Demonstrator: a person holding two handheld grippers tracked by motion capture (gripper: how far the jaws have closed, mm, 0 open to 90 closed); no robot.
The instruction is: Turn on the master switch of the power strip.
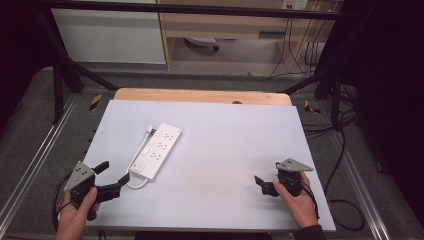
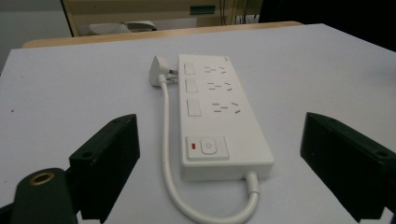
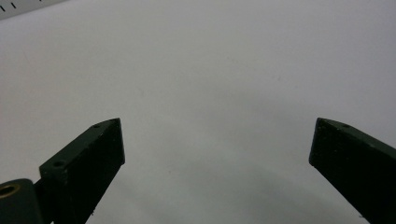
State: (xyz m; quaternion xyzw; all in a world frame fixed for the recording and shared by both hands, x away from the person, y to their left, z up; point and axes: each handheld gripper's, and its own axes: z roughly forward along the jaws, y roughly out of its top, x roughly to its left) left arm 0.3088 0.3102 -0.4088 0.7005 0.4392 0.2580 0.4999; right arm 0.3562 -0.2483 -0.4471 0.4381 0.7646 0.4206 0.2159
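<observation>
While both hand-held tools sit low at the near edge of the pale grey rectangular table top [image 1: 215, 150], a white plastic power strip [image 1: 158, 150] with three socket rows and a switch with a red indicator lies flat on the left half of the surface, angled with its switch end toward the person. Its short white cable [image 2: 170, 186] loops out of the near end and runs along the strip's side to a white plug [image 2: 157, 70] resting against the far end. The left gripper [image 1: 113, 178], held in the left hand [image 1: 75, 215], has its black jaws spread wide, empty, pointing at the strip's near end; in the left gripper view the strip lies between and beyond the jaws, not touched. The right gripper [image 1: 265, 186], held in the right hand [image 1: 300, 200], is well apart from the strip, jaws likewise wide apart over bare table, holding nothing.
</observation>
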